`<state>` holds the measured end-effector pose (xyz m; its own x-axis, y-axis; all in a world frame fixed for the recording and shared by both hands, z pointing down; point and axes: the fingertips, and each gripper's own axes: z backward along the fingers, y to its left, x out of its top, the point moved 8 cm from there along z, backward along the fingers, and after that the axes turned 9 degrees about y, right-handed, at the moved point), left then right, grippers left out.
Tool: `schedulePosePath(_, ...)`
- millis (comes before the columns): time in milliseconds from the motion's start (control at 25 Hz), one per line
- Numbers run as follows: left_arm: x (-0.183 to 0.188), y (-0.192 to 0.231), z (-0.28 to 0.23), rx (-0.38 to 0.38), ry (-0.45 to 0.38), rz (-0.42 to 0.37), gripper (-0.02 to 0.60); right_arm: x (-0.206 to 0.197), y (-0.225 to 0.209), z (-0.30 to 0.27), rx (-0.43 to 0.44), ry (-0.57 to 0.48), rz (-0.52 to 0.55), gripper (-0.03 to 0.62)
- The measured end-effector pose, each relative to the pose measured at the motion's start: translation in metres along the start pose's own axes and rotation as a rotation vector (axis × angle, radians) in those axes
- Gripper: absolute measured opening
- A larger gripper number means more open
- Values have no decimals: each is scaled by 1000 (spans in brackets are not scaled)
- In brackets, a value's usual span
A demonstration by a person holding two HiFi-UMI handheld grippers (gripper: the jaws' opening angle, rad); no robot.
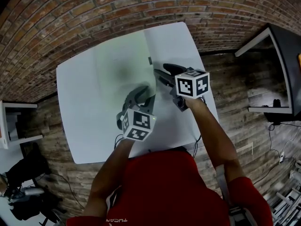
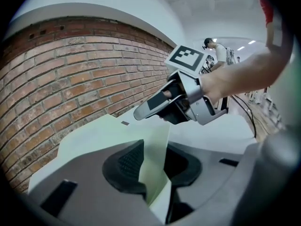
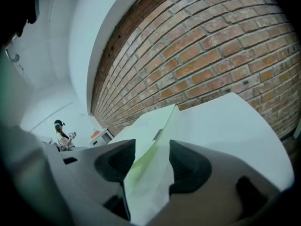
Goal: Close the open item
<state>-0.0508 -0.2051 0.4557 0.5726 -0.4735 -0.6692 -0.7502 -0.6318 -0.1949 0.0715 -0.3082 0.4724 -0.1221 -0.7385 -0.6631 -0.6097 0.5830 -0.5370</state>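
Observation:
A pale green folder (image 1: 117,65) lies open on the white table (image 1: 80,126). One thin leaf of it stands up from the table, and both grippers are at that leaf. In the left gripper view the leaf (image 2: 155,149) runs loosely between the spread jaws of my left gripper (image 1: 139,92), which is open. My right gripper (image 1: 157,74) is shut on the same leaf (image 3: 150,173), which fills the gap between its pads. The right gripper (image 2: 155,108) also shows in the left gripper view, just beyond the leaf's top edge.
A brick wall (image 1: 141,4) runs close behind the table's far edge. A dark desk (image 1: 282,65) stands to the right and a white shelf (image 1: 14,121) to the left. Cables lie on the wooden floor (image 1: 277,140). A person (image 2: 214,46) stands far off.

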Motion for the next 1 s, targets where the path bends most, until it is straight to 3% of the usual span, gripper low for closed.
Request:
schedulePosePath(440,-1,-4,-5,-14,44,-44,113,42,4,-48,-231,153,209,230)
schedulePosePath(1000,0,-4,-4,-38,52,-62,145,43,0,-65,-270,230,273,232)
